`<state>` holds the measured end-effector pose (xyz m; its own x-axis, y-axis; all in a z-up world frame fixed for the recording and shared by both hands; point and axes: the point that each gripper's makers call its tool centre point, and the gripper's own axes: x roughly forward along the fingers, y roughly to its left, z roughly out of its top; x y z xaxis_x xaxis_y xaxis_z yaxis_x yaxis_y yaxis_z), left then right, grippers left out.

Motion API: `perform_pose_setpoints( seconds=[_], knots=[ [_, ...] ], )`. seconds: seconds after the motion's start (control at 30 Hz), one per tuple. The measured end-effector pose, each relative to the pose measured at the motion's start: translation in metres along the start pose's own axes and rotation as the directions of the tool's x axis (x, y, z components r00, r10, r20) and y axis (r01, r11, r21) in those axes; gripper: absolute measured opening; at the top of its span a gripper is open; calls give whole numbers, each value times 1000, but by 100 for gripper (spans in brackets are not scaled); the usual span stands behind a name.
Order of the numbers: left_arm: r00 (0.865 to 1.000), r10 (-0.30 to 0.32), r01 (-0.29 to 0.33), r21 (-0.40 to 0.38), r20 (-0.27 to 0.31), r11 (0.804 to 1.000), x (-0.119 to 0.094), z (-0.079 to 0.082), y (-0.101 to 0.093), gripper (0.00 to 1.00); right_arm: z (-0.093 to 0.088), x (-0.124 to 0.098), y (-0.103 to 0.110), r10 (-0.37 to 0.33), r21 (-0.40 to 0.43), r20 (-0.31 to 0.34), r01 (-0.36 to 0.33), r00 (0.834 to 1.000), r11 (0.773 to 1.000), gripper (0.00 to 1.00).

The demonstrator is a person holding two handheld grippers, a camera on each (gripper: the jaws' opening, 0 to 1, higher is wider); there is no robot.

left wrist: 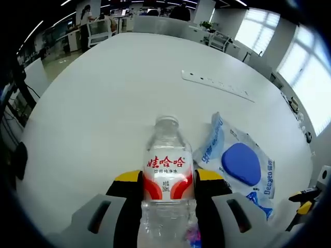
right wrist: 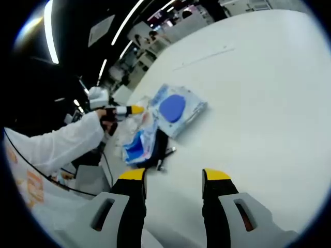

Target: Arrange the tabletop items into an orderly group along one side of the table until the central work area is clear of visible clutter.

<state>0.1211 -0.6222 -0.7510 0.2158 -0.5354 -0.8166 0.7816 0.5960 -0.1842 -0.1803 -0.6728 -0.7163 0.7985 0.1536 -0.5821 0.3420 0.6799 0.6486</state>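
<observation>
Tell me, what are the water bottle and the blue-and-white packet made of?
The water bottle looks like clear, glossy plastic: you can see through it above its red-and-white label. The packet seems to be soft, shiny plastic film, since it crinkles and catches light; its blue oval looks like a stiffer plastic lid.

Past the far edge of your table [left wrist: 103,103] 2 people stand among desks: 1 at far left [left wrist: 85,15], 1 in dark clothes at top center [left wrist: 181,10]. A green plant [left wrist: 207,24] sits just right of them. Bright windows [left wrist: 305,67] run down your right side. A white chair [left wrist: 98,31] is beside the left person. Long ceiling light strips [right wrist: 50,31] show in the right gripper view.
</observation>
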Motion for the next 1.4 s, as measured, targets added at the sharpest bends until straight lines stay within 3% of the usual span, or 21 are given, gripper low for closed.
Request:
perform_pose_setpoints(
  seconds=[0.33, 0.4, 0.47, 0.53, 0.63, 0.73, 0.77, 0.87, 1.0, 1.03, 1.13, 1.2, 1.4],
  knots=[
    [999, -6, 6, 22, -36, 1000, 3, 0, 1, 41, -7, 6, 0, 10, 13, -36, -9, 999, 1000, 41],
    [999, -7, 7, 15, -37, 1000, 5, 2, 0, 45, -8, 7, 0, 12, 19, -42, -12, 999, 1000, 41],
    [999, -2, 2, 14, -34, 1000, 7, 7, -1, 57, -8, 8, 1, 16, 21, -45, -15, 999, 1000, 41],
    [998, -1, 3, 42, -60, 999, 10, 7, -4, 63, -8, 8, 1, 16, 24, -46, -15, 999, 1000, 41],
    [991, 39, -22, 132, -130, 991, 16, 0, 0, 60, -9, 9, -2, 14, 28, -50, -13, 999, 1000, 41],
    [989, 54, -33, 152, -141, 988, 22, -1, 0, 58, -9, 8, -5, 9, 36, -49, -7, 999, 999, 41],
    [991, 71, -49, 183, -115, 982, 24, 5, 3, 58, -8, 7, -7, 6, 40, -45, -5, 999, 999, 41],
    [990, 88, -71, 149, -109, 986, 26, 8, 4, 61, -7, 5, -11, -1, 51, -38, 3, 999, 999, 41],
    [990, 136, -126, 162, -48, 979, 27, 12, 13, 46, -4, 3, -15, -12, 64, -24, 14, 1000, 998, 41],
    [988, 141, -131, 154, -59, 979, 24, 10, 13, 45, -3, 3, -16, -14, 67, -21, 15, 1000, 998, 41],
    [989, 131, -121, 143, -66, 982, 25, 12, 12, 43, -2, 3, -15, -15, 71, -17, 16, 1000, 997, 41],
    [992, 118, -114, 83, -50, 990, 23, 15, 11, 41, -2, 3, -15, -12, 73, -17, 13, 1000, 997, 41],
    [993, 117, -116, 88, -9, 989, 12, 16, 10, 39, 0, 0, -14, -11, 79, 0, 11, 1000, 997, 40]
  ],
)
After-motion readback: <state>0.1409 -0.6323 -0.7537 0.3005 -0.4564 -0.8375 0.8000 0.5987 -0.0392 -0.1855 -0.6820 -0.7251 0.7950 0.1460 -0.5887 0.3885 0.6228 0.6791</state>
